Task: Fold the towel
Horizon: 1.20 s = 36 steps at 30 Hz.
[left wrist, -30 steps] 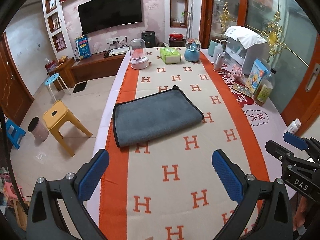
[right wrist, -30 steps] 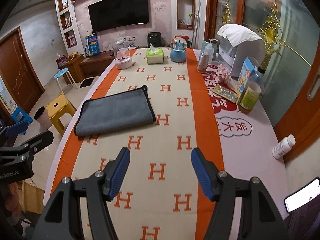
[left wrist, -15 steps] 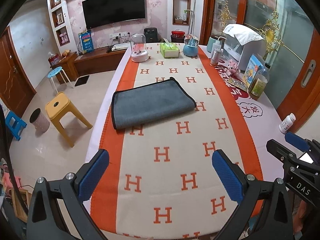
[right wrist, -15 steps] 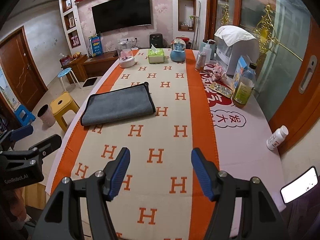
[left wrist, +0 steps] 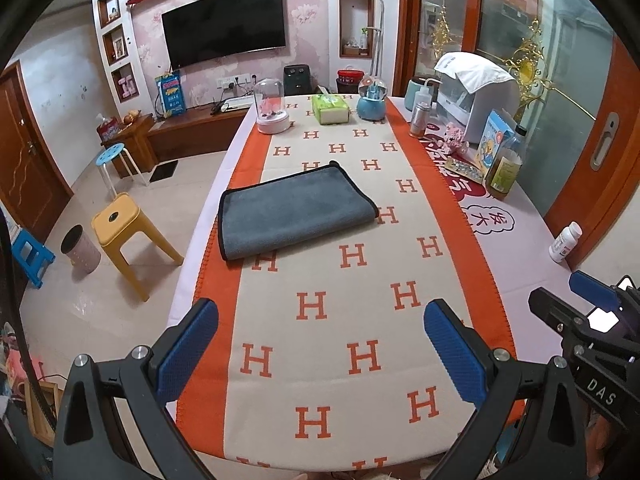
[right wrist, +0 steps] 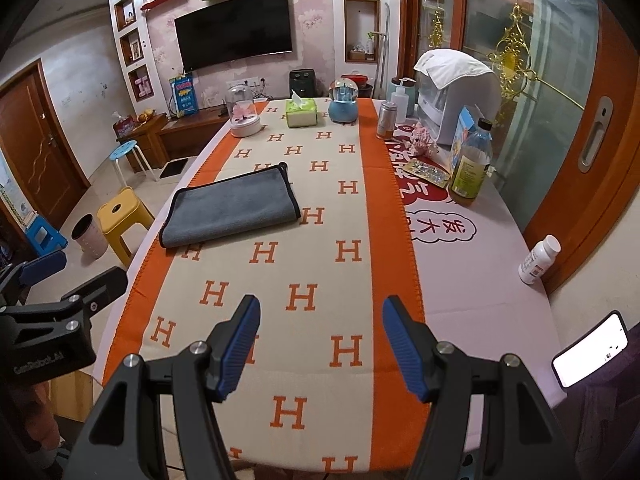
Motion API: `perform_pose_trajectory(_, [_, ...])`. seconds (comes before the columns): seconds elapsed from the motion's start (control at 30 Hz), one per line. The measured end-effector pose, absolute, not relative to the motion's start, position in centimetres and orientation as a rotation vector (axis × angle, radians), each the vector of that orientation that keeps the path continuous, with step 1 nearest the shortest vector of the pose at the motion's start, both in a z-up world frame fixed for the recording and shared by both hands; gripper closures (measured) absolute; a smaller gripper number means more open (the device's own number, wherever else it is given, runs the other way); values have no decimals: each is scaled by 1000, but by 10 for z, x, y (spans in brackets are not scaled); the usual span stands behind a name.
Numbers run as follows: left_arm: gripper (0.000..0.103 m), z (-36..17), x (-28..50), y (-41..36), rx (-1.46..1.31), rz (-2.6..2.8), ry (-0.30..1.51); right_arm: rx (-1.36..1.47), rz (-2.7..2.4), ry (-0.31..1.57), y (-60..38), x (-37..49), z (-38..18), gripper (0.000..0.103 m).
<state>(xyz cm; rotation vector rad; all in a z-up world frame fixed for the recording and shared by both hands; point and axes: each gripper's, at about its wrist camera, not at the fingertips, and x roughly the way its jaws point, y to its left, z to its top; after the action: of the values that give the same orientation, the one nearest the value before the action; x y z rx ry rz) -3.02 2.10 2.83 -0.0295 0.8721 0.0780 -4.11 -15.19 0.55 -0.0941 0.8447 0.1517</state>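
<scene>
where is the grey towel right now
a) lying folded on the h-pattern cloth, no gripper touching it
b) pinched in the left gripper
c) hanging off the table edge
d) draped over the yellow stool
a: the grey towel lies flat and folded on the H-pattern cloth, while the left gripper and right gripper hang open well short of it.

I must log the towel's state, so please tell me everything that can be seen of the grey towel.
The grey towel looks like soft, plush microfibre with a dark stitched border. It lies flat and folded over into a neat rectangle, with a small loop at its far right corner. It rests on the orange-and-beige H-patterned cloth, overlapping its left orange stripe. Neither gripper touches it; both are open and well short of it.
</scene>
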Motion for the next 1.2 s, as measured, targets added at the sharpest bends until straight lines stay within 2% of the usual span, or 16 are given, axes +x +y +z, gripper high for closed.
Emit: perform_pose_trajectory(1.2, [1, 32, -42, 9, -18, 72, 873, -80, 114, 835, -158, -55, 12, 39])
